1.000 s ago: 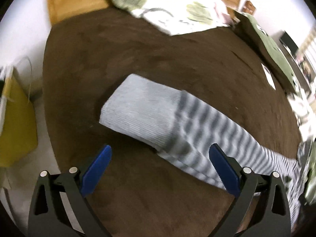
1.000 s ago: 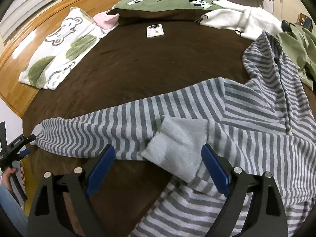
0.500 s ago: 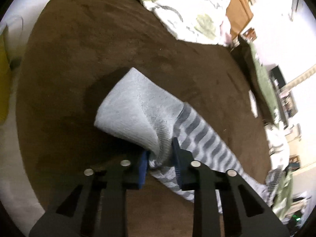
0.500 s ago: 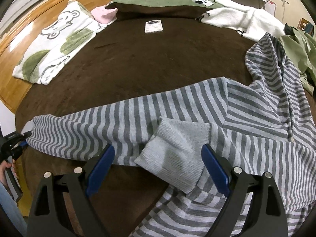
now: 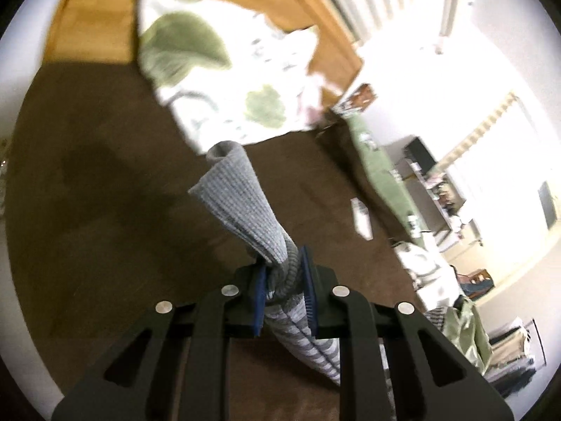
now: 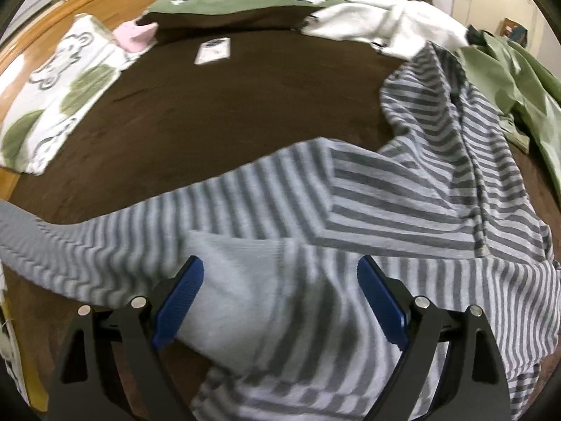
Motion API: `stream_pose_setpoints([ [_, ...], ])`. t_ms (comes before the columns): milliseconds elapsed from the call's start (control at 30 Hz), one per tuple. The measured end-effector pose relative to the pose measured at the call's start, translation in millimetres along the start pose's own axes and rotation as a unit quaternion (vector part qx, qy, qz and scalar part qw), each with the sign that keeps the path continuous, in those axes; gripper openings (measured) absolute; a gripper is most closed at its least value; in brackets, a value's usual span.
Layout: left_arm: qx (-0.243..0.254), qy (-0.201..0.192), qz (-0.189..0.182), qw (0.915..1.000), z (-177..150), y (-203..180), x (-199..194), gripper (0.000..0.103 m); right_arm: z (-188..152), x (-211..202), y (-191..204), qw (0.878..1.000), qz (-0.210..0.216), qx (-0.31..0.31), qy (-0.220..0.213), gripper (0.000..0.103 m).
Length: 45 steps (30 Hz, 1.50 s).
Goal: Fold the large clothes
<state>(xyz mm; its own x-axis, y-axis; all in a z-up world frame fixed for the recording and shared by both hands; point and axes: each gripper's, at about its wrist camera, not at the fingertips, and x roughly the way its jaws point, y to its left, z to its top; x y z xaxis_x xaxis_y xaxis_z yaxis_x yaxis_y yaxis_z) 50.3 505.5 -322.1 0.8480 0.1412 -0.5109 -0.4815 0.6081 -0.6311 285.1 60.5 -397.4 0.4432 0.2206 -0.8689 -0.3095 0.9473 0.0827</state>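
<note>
Sweater (image 6: 403, 193): light and dark grey stripes.
Cuff (image 5: 242, 203): plain pale grey ribbed knit.
Bedspread (image 6: 245, 105): dark brown, plain.
Blanket (image 6: 56, 94), left of sweater: white with green blobs and a grey bear outline.
Pillow (image 6: 242, 3), beyond sweater: green with black-and-white patches.
Jacket (image 6: 519, 80), right of sweater: pale green.
Headboard (image 5: 115, 17): orange-brown wood.
Left gripper (image 5: 283, 293) and right gripper (image 6: 280, 301): blue pads on black.

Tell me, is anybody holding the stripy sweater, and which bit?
The left gripper pinches the striped sweater by a sleeve, just behind its plain grey cuff. The right gripper holds nothing.
</note>
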Motion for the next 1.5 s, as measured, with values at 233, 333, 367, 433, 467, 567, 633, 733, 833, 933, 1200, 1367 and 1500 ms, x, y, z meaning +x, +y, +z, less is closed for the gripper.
stream_pose_setpoints([
  [233, 0.056, -0.008, -0.074, 0.9957, 23, -68, -12, 0.017, -13, 39, -12, 0.999, -0.017, -0.006, 0.048, 0.088],
  [333, 0.095, -0.012, -0.105, 0.9898, 29, -107, -20, 0.013, -17, 45, -14, 0.999, -0.017, -0.006, 0.043, 0.091],
  [367, 0.104, -0.011, -0.115, 0.9878, 30, -116, -21, 0.013, -17, 46, -13, 0.999, -0.018, -0.009, 0.043, 0.092],
  [433, 0.128, -0.007, -0.140, 0.9819, 31, -142, -23, 0.013, -16, 48, -14, 0.999, -0.017, -0.011, 0.044, 0.094],
  [467, 0.140, 0.000, -0.145, 0.9794, 29, -154, -21, 0.013, -16, 48, -14, 0.999, -0.015, -0.012, 0.044, 0.094],
  [567, 0.166, 0.031, -0.144, 0.9750, 17, -177, -7, 0.013, -15, 49, -15, 0.999, -0.011, -0.015, 0.043, 0.094],
  [633, 0.166, 0.054, -0.127, 0.9764, 5, -175, 6, 0.013, -16, 48, -16, 0.999, -0.009, -0.014, 0.042, 0.094],
  [733, 0.136, 0.086, -0.097, 0.9822, -15, -155, 26, 0.013, -17, 48, -17, 0.999, -0.006, -0.014, 0.041, 0.094],
  [833, 0.120, 0.099, -0.081, 0.9845, -31, -140, 34, 0.012, -18, 47, -18, 0.999, -0.004, -0.016, 0.039, 0.094],
  [933, 0.114, 0.101, -0.082, 0.9850, -40, -134, 36, 0.011, -18, 47, -17, 0.999, -0.002, -0.020, 0.037, 0.095],
  [1200, 0.176, 0.090, -0.091, 0.9760, -37, -176, 32, 0.010, -13, 38, -19, 0.999, 0.003, -0.015, 0.036, 0.095],
  [1367, 0.228, 0.084, -0.108, 0.9641, -34, -217, 22, 0.010, -7, 22, -28, 1.000, 0.002, -0.006, 0.021, 0.095],
  [1500, 0.257, 0.080, -0.138, 0.9531, -34, -256, 11, 0.010, -6, 6, -45, 1.000, -0.001, 0.013, 0.009, 0.095],
])
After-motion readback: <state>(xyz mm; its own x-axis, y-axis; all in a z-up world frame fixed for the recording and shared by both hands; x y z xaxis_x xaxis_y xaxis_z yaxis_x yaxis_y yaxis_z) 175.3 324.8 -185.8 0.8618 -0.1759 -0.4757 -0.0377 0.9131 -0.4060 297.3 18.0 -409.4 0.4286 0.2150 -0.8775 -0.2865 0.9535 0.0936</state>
